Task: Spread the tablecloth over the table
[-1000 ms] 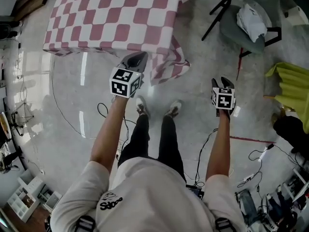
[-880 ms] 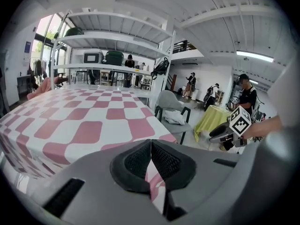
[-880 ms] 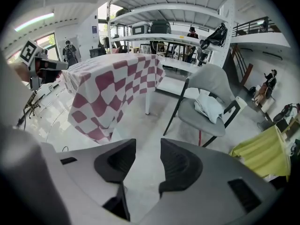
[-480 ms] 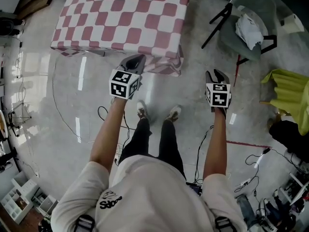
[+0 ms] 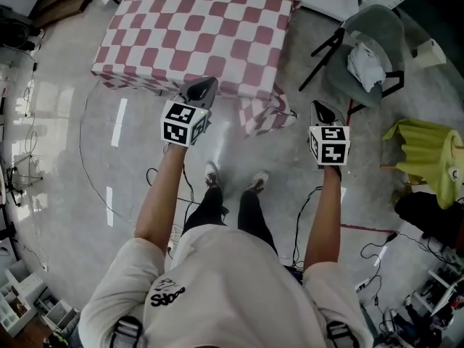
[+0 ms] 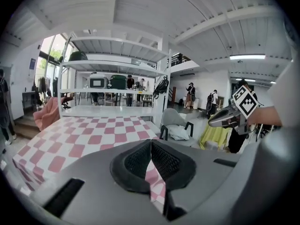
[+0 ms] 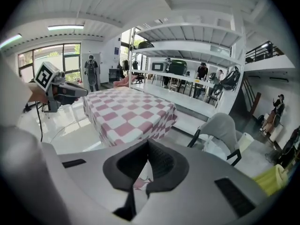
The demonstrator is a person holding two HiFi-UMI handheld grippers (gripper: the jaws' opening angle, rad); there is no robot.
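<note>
The pink-and-white checked tablecloth [image 5: 196,27] covers the table, and its near right corner [image 5: 268,114] hangs loose. My left gripper [image 5: 201,87] is at the cloth's near edge. In the left gripper view it [image 6: 151,146] is shut on a strip of the cloth [image 6: 153,179], which hangs from between the pads. My right gripper [image 5: 319,107] hovers right of the hanging corner, apart from it. Its jaws are closing and the pads [image 7: 159,161] meet with nothing pressed between them. Checked cloth [image 7: 131,111] lies ahead of it.
A grey chair [image 5: 370,49] with white clothes and a black tripod [image 5: 326,27] stand right of the table. A yellow-green thing [image 5: 428,151] and cables [image 5: 377,245] lie at the right. White shelving [image 6: 117,78] rises behind the table, with people beyond it.
Both grippers have risen and come closer to the table. The right gripper's jaws went from open to shut. The left gripper kept its hold on the cloth edge.
</note>
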